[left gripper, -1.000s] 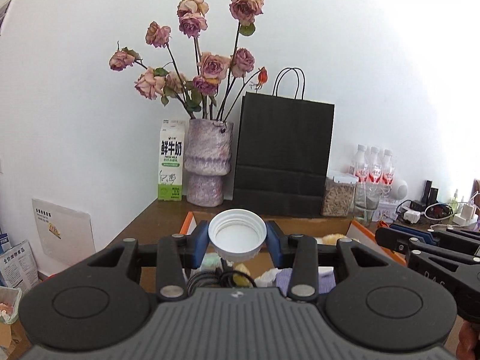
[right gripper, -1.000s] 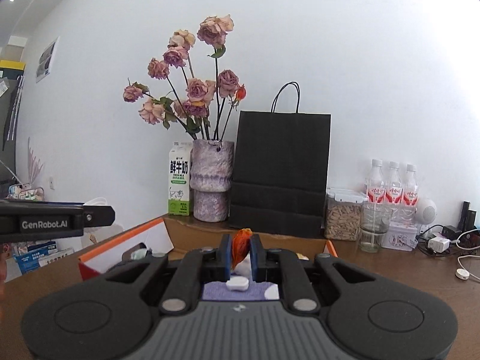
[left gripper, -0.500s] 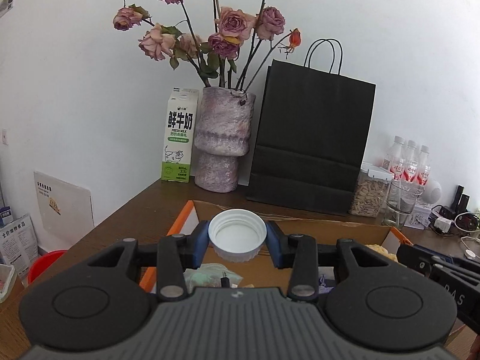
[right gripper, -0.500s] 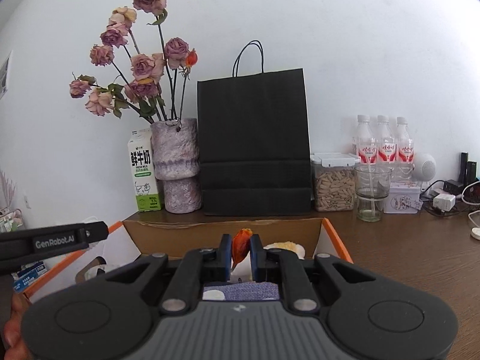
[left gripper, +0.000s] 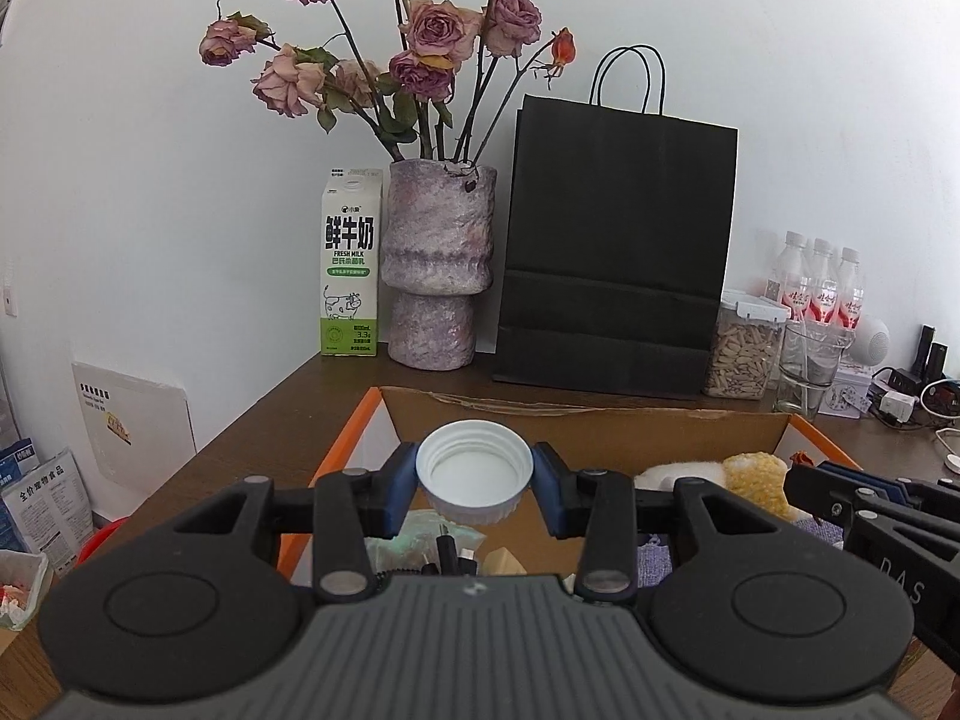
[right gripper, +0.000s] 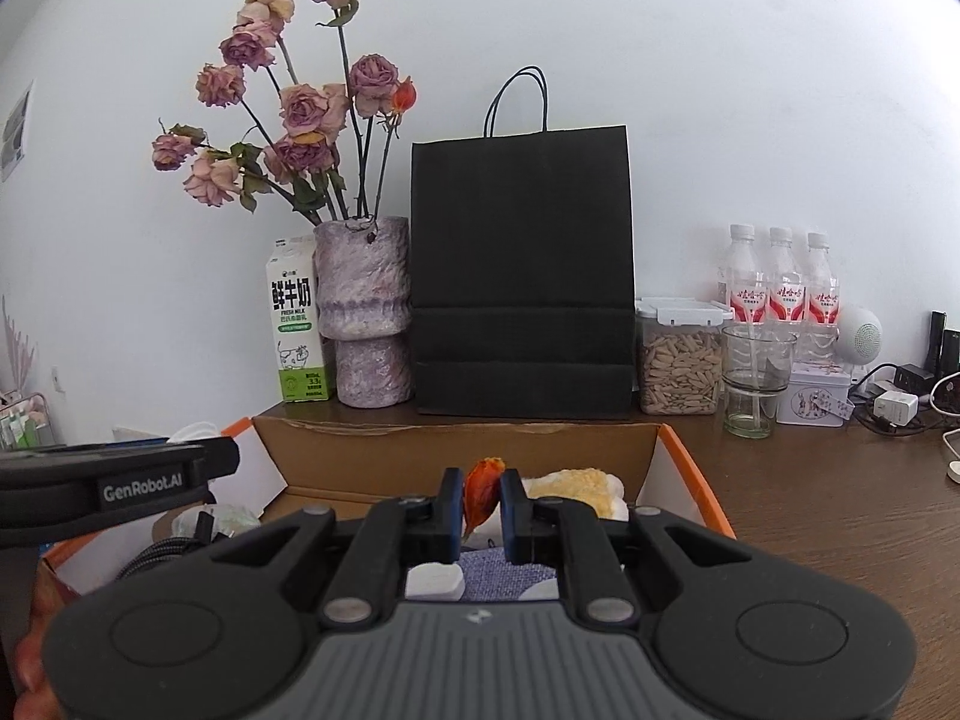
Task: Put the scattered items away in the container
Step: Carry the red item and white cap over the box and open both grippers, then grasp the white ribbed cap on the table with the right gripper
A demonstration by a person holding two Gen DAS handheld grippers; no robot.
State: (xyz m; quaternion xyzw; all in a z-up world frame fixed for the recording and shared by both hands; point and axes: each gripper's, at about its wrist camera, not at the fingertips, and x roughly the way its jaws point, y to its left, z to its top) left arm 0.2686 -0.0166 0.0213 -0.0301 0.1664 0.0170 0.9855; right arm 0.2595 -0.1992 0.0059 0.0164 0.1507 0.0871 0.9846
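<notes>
Left wrist view has the cardboard box (left gripper: 576, 420) across the lower middle of the frame, orange-edged flaps open, on the brown table (left gripper: 288, 420). Already inside it are a yellow-and-white plush (left gripper: 750, 471) at the right and a pale green packet (left gripper: 420, 540) low in the centre. The left gripper (left gripper: 474, 480) sits just above the box's near edge, its jaws closed against the two sides of a white screw cap (left gripper: 474, 471), open side facing the camera. The cap looks light, rigid and smooth; held across its ribbed outer wall, as it is, seems the sound place, though a hard plastic round could slip if the squeeze eased.

Right wrist view shows the same box in the lower centre, and the right gripper (right gripper: 482, 501) nearly closed, pinching a small orange-red object (right gripper: 483, 489) that looks like a dried petal or bud over the box interior. It appears weightless, thin and brittle, so a gentle pinch on its broader part would suit; a firm one could crush it. Below it lie a blue cloth (right gripper: 498, 579) and a white tablet-shaped piece (right gripper: 433, 581).
</notes>
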